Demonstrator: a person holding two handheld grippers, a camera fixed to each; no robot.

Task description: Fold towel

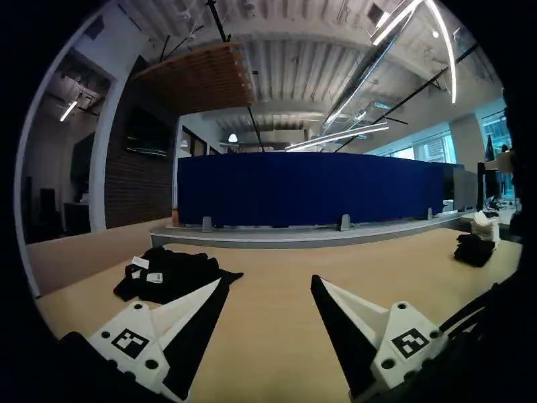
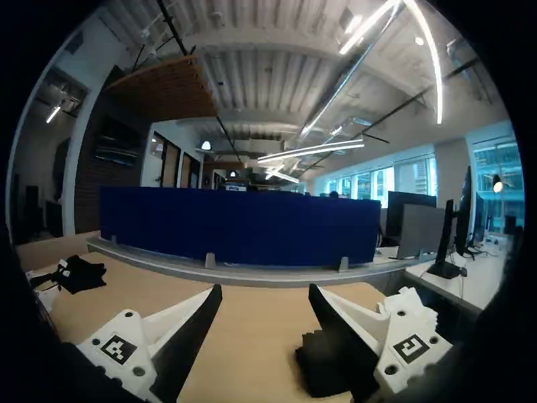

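The left gripper (image 1: 266, 279) is seen released: its two fingers are spread wide and bare tabletop shows between them. The right gripper (image 2: 265, 287) is likewise spread, with nothing clasped.

In the left gripper view, a black towel (image 1: 168, 272) lies crumpled on the table (image 1: 282, 322), ahead of the gripper and off to the view's left. The tip of the finger on that side is seen against the towel's near edge; whether it touches cannot be told. The towel is rumpled into soft, uneven folds, matte in texture, with two small white tags on its upper side. In the right gripper view the same towel (image 2: 80, 274) is seen well apart from the right gripper, far off at the view's left.

A stack of folded black cloths (image 2: 322, 359) is seen just beside the inner face of the right gripper's finger on the view's right, its edge stepped in layers. In the left gripper view this stack (image 1: 473, 250) is seen far off at the right end of the table.

The fingers are made of white plastic, wedge-shaped and tapering to points, with black inner faces and square black-and-white markers on top. The table is of pale, smooth wood. Behind it a blue partition (image 1: 309, 188) of cloth-like finish stands on a grey curved base. Dark monitors (image 2: 411, 225) are seen on a white desk beyond.
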